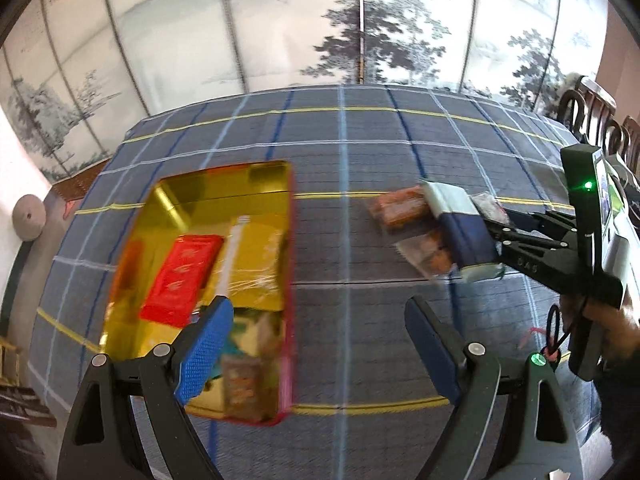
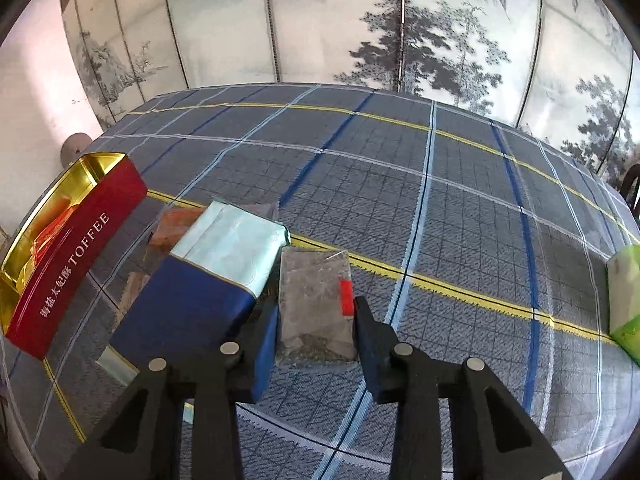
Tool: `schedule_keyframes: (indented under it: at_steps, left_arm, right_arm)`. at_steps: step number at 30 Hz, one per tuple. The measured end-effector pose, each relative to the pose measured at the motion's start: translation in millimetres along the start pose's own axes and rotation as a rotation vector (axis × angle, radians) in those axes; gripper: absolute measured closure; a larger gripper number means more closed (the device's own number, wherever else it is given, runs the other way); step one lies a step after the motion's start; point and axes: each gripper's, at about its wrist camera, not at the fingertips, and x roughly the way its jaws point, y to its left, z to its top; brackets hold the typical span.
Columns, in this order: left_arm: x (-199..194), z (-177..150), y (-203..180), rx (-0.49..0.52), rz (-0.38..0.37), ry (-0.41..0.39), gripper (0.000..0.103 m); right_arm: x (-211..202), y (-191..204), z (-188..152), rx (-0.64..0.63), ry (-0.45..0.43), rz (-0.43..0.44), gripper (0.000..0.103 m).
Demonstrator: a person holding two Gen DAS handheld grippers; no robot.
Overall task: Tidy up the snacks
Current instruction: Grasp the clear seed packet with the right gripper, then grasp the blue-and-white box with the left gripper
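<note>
Your right gripper [image 2: 316, 320] is the near one: its fingers are apart, straddling a grey packet [image 2: 314, 304] that lies flat on the checked cloth [image 2: 460, 208]. The packet's long axis runs straight ahead along the fingers, so I'd say closing across its narrow width is the move. No clamp yet as far as I can tell. A blue-and-silver pouch [image 2: 208, 280] touches its left side, with orange packets [image 1: 400, 208] beyond. Your left gripper [image 1: 320, 344] is wide apart and empty over the tin [image 1: 288, 280], which is already part-filled, well left of the packet.
</note>
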Motion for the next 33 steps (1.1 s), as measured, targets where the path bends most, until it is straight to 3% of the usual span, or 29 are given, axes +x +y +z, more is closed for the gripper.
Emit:
schedule_keyframes:
  at_steps: [9,24,30,33]
  left_arm:
    - [11.4,11.2,-36.7,0.046,-0.039,0.004,0.018]
    - [23.7,35.3,-80.5,0.216,-0.098,-0.062,0.018]
    - [37.5,48.2,-91.1,0.262,-0.183,-0.036,0.017]
    - [45.9,54.2,-101.4,0.311,-0.191,-0.031,0.016]
  right_arm:
    - [-18.3,-18.5,-21.1,0.051,-0.011,0.013,0.067]
    - [-46.3,-73.6,-55.2,0.129,-0.034,-0.179,0.067]
    - [-49.6,-88.5,-58.4,0.162,-0.035,-0.198,0.067]
    - [-45.2,-91.9,-58.6,0.18,-0.014,-0.187,0.067]
